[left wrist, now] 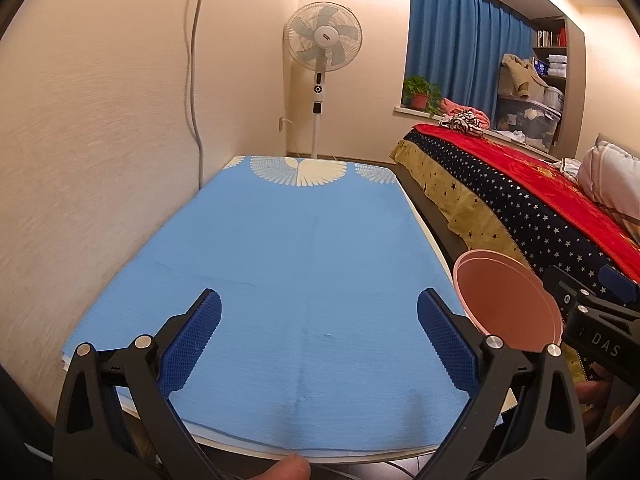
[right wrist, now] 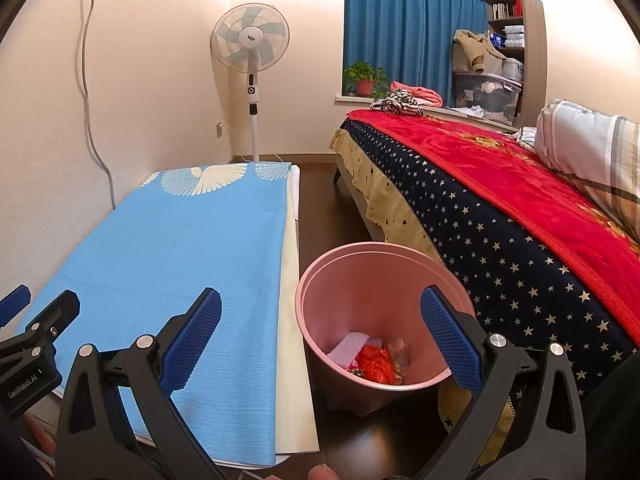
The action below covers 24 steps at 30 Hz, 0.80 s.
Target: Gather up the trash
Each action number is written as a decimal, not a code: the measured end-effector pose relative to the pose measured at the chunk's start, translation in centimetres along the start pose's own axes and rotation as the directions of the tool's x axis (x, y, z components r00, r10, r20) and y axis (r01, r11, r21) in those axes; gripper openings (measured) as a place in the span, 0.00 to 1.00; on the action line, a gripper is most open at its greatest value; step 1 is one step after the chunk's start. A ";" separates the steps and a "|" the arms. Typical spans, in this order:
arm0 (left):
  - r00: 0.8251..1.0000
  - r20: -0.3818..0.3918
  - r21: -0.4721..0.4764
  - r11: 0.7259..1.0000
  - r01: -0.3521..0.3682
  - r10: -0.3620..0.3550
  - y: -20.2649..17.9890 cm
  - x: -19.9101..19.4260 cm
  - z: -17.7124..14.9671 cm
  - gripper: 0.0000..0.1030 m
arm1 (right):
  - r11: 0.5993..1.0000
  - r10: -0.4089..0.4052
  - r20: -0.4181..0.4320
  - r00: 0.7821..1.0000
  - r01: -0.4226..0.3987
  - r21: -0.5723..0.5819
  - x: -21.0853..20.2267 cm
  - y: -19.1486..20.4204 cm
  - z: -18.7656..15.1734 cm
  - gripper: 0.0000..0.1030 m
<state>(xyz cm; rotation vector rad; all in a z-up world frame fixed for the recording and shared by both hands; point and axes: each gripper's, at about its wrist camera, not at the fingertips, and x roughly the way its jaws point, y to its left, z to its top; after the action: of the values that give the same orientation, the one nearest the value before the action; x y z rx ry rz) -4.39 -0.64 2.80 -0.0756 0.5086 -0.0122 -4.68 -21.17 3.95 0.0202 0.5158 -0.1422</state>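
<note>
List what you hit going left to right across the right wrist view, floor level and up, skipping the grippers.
Wall cable → blue tablecloth → standing fan → pink trash bin holding wrappers → bed with red blanket → striped pillow.

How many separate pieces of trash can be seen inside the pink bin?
3, all at the pink bin's bottom: white wrapper left, orange wrapper middle, clear wrapper right. More may lie underneath.
</note>
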 end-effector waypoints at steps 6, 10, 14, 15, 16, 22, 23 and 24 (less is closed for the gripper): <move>1.000 0.000 -0.005 1.000 -0.003 0.003 0.1 0.1 0.0 0.92 | 1.000 -0.003 0.002 1.000 0.003 0.000 0.0 -0.1 0.0 0.95; 1.000 0.002 -0.006 1.000 -0.001 0.001 0.0 0.2 0.0 0.92 | 1.000 -0.003 0.003 1.000 0.003 -0.002 0.0 -0.1 0.0 0.95; 1.000 0.004 -0.006 1.000 -0.001 0.001 -0.1 0.2 0.1 0.92 | 1.000 -0.005 0.004 1.000 0.005 -0.001 -0.1 -0.2 0.0 0.95; 1.000 0.004 -0.006 1.000 -0.001 0.001 -0.1 0.2 0.0 0.92 | 1.000 -0.004 0.003 1.000 0.004 -0.001 -0.1 -0.2 0.0 0.95; 1.000 0.004 -0.005 1.000 -0.001 0.001 -0.1 0.2 0.0 0.92 | 1.000 -0.004 0.003 1.000 0.004 -0.001 -0.1 -0.2 0.0 0.95; 1.000 0.003 -0.005 1.000 -0.001 0.001 -0.1 0.2 0.0 0.92 | 1.000 -0.004 0.003 1.000 0.004 0.000 -0.2 -0.2 0.0 0.95; 1.000 0.003 -0.005 1.000 -0.001 0.001 -0.1 0.1 0.0 0.92 | 1.000 -0.004 0.003 1.000 0.004 0.001 -0.1 -0.2 0.0 0.95; 1.000 0.003 -0.005 1.000 -0.001 0.001 -0.1 0.1 0.0 0.92 | 1.000 -0.004 0.002 1.000 0.004 0.002 -0.2 -0.2 0.0 0.95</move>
<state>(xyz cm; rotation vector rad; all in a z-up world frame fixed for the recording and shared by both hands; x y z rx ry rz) -4.32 -0.77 2.77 -0.0803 0.5052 -0.0100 -4.82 -21.36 4.07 0.0210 0.5140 -0.1469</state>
